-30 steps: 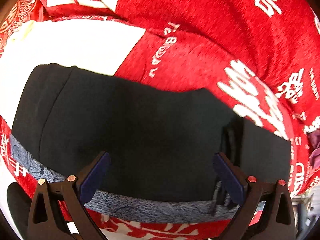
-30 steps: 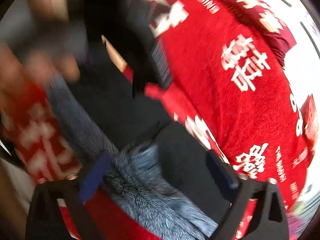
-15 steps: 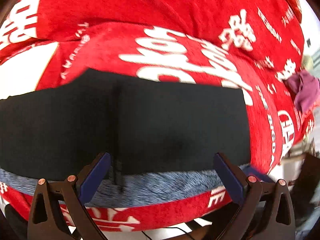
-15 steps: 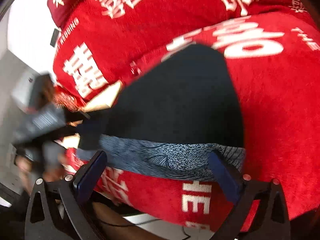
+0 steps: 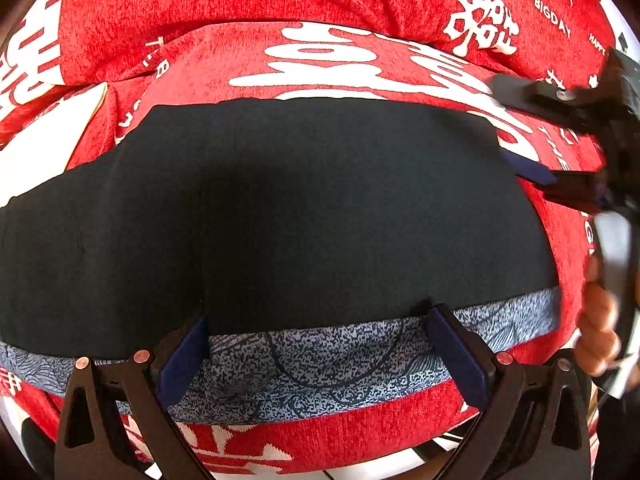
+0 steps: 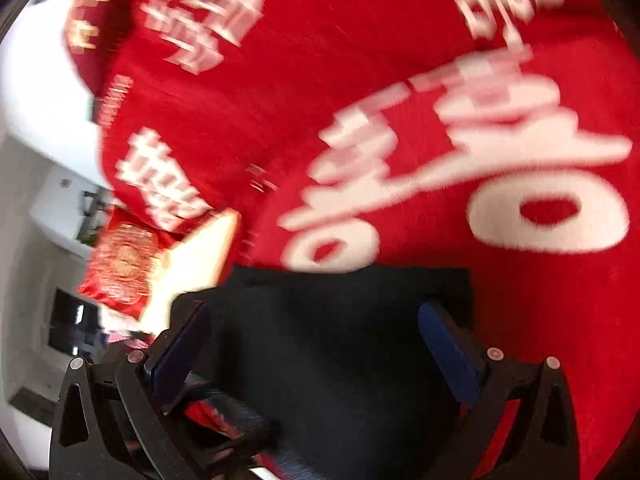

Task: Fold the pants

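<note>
The black pants lie folded flat on a red bedspread with white characters. A blue-grey patterned band of the pants runs along the near edge. My left gripper is open and empty, its fingertips at that near edge. My right gripper is open and empty, over the pants. In the left wrist view it sits at the pants' right end, held by a hand.
The bedspread covers the whole bed. A white sheet patch shows at the left. In the blurred right wrist view a red and gold pillow lies at the left, with room furniture beyond the bed edge.
Both grippers swung across the bed. The left one moved closer to the pants' near edge. The right one moved from the near edge to over the pants' right end.
</note>
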The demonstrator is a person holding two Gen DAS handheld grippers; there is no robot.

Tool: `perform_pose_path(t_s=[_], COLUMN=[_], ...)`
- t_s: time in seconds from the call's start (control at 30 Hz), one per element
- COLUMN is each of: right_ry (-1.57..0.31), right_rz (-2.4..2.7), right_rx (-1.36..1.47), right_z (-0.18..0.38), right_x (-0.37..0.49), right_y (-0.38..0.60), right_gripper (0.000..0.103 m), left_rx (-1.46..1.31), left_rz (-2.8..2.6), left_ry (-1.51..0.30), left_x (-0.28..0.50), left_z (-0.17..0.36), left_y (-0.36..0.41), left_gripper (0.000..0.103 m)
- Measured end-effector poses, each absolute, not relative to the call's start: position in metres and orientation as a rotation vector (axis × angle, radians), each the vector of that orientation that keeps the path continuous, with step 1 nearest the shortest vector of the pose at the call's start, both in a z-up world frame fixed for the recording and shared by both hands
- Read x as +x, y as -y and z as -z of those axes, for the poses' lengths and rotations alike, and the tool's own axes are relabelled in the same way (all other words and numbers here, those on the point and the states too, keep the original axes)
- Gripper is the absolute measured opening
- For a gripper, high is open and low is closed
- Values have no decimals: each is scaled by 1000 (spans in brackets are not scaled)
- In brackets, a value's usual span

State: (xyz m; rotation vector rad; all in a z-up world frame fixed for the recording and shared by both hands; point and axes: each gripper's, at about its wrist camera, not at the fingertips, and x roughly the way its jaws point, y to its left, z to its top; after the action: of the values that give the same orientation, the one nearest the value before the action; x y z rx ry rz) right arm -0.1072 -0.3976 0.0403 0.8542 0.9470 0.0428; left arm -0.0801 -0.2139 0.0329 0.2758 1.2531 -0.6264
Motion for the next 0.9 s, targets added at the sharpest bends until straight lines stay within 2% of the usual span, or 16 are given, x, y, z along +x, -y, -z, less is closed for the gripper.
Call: perform_pose_path(t_s=[0.17,0.27,0.37,0.47,0.57,0.7,0.77,0.87,0.9], right_ry=[-895,-803,-869,-922,-958,-953,-966,-1006,-1024], right_rz=[-13,-4,39,19,-30,-114,-201,-345,-399], right_rx=[860,702,560,508,466,297,212,88,70], right_z=[-71,-109,-114,-109,-111,-130,-133,-123,-119], right_x=[-122,-153,-160,-153,-127,-89,-57,-1,15], right_y=[392,364,330,296,261,214,187,142,129], right_gripper=[103,103,103,103,103,103,103,103,103], left_rx=[211,127,18,-24,-90,-31,-13,-22,-21], left_rz=[641,560,491,488,505,403,336,273,291], left_ry=[-1246,-1247,-1343,-1327,-1263,-1141,-1154,-1280,-1240], left_x=[-78,-63,-36,-28,-30,-29,-20,-7,-10], left_z=[-50,-50,-20,-26,-48,-67,-54,-11,-15], left_y=[186,141,101,87,65,20,-4,-27,-28], left_gripper=[103,103,103,103,103,103,103,103,103])
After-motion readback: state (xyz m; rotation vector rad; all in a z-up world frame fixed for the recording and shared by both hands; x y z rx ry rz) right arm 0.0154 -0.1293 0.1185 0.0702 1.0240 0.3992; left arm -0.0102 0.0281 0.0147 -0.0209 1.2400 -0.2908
